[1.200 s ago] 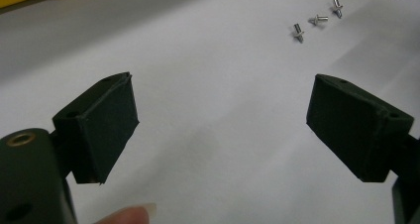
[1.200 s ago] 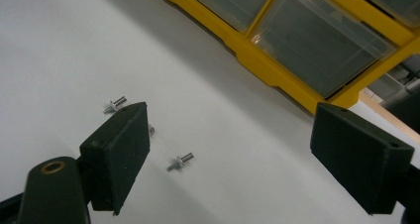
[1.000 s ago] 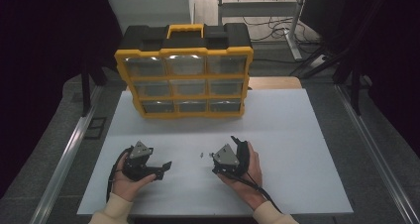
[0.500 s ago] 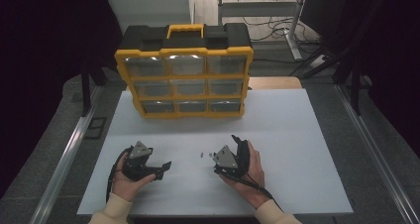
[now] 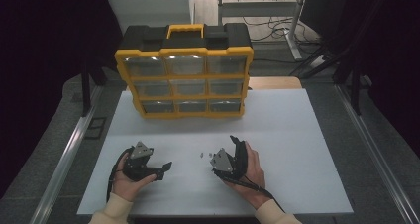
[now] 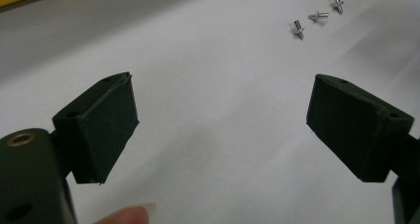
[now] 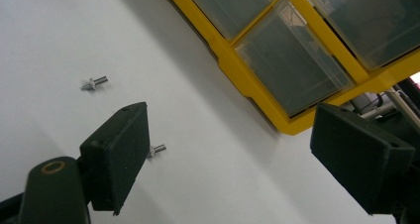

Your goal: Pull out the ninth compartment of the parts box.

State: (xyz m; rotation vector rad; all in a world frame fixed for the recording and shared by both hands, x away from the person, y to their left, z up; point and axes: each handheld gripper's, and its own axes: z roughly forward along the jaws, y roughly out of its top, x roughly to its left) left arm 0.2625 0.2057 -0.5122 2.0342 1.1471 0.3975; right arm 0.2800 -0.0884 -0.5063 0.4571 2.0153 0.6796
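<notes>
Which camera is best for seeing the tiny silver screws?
The left gripper view: all three screws lie sharp and unblocked on the white table. The right gripper view shows two, one partly behind a jaw. In the high view they are mere specks between the grippers.

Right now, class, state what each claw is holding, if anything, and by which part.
Nothing is held. The left claw and right claw are both open over the white table, with the small screws lying loose.
</notes>
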